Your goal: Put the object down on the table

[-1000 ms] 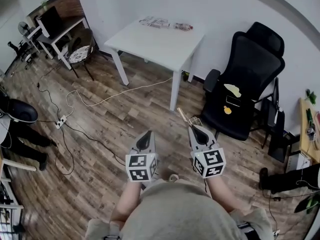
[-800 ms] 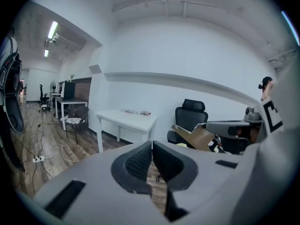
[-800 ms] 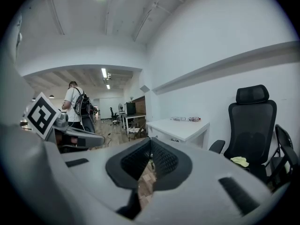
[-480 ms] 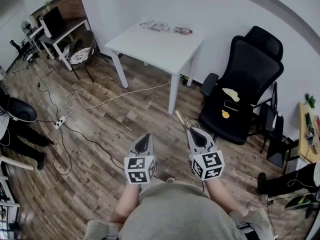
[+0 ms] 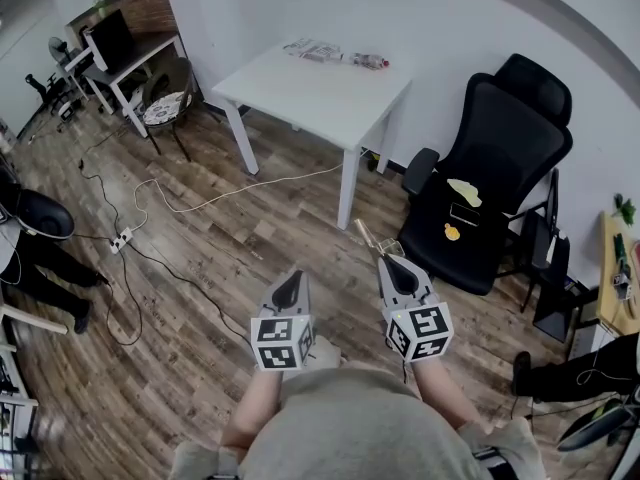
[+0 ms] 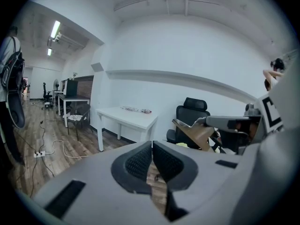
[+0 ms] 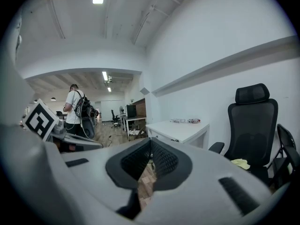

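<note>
In the head view my right gripper (image 5: 388,260) is shut on a thin tan wooden piece (image 5: 364,235) that sticks out forward and to the left of its tip. The left gripper view shows that same tan piece (image 6: 193,132) held flat in the right gripper's jaws at the right of the picture. My left gripper (image 5: 290,272) is held beside it, shut with nothing in it; its dark pads (image 6: 140,162) meet. Both hang over the wood floor, well short of the white table (image 5: 310,96). In the right gripper view the jaws (image 7: 150,143) stand closed.
Small packets (image 5: 330,52) lie along the white table's far edge. A black office chair (image 5: 490,183) with yellow bits on its seat stands right of it. Cables and a power strip (image 5: 120,240) cross the floor. A person's legs (image 5: 45,268) show at left; a desk (image 5: 120,53) and stool stand beyond.
The head view has shifted slightly, so the table and chair sit a little differently in the picture. Both grippers keep the same pose, and the right one still holds the tan piece.
</note>
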Available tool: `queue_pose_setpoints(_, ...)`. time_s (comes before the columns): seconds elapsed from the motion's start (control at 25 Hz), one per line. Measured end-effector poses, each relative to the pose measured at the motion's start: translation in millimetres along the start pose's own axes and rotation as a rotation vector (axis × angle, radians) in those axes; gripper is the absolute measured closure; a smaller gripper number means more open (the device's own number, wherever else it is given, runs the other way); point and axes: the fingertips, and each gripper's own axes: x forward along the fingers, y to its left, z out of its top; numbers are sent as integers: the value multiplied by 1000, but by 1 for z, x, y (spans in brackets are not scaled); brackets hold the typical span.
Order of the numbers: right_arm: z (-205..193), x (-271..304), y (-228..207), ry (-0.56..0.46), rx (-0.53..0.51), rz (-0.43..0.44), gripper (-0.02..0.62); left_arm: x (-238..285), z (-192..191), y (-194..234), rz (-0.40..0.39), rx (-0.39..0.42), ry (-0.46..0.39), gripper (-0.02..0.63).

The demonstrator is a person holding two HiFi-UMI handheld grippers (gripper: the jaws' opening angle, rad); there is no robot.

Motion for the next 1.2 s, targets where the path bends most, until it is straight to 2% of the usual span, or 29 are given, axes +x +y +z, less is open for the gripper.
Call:
queue_pose_setpoints(0.52,10,41,-26,-16,5,5,586,41,15,13,20,-19,-6,597)
queue_pose_setpoints(0.88,23,114,-44,-20,9,-12,586,100,42,55,12,-25,-9,596)
queue_pose_setpoints(1.2,43,190,-60,-16,19,-42,586,158,82,101,-12,-29,-4,597)
